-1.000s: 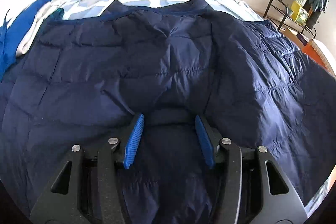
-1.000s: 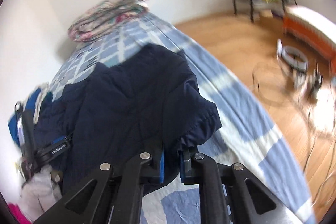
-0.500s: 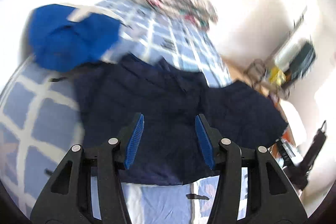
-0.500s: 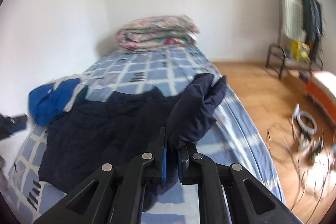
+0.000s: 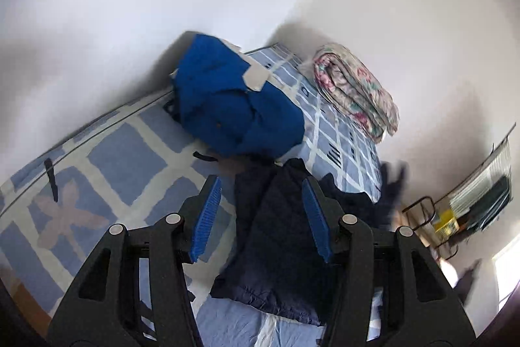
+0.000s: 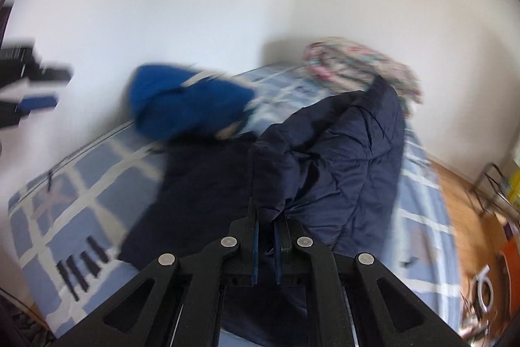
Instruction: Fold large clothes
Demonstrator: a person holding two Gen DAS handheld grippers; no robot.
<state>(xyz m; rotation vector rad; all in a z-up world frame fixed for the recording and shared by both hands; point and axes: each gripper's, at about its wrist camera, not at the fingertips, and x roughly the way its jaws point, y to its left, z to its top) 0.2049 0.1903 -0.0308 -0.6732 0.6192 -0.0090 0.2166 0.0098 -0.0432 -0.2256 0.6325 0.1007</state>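
Observation:
A navy quilted jacket (image 5: 279, 243) lies on the bed's blue and white checked sheet (image 5: 113, 171). My left gripper (image 5: 260, 181) hovers above it, tilted, its blue pads (image 5: 208, 213) wide apart and nothing between them: open. The right wrist view shows my right gripper (image 6: 266, 217) shut on a bunched edge of the navy jacket (image 6: 341, 158). That side is lifted and folded over toward the flat half. My left gripper (image 6: 32, 93) shows as a blur at the left edge of that view.
A bright blue garment (image 5: 234, 106) is heaped by the wall, just beyond the jacket. A folded floral quilt (image 5: 354, 90) lies at the head of the bed. To the right are wooden floor (image 6: 461, 217) and a metal rack (image 5: 455, 217) with clothes.
My left gripper has drawn back from the jacket, risen and rolled, staying open. My right gripper, still shut on the jacket, has carried its side up and across toward the left.

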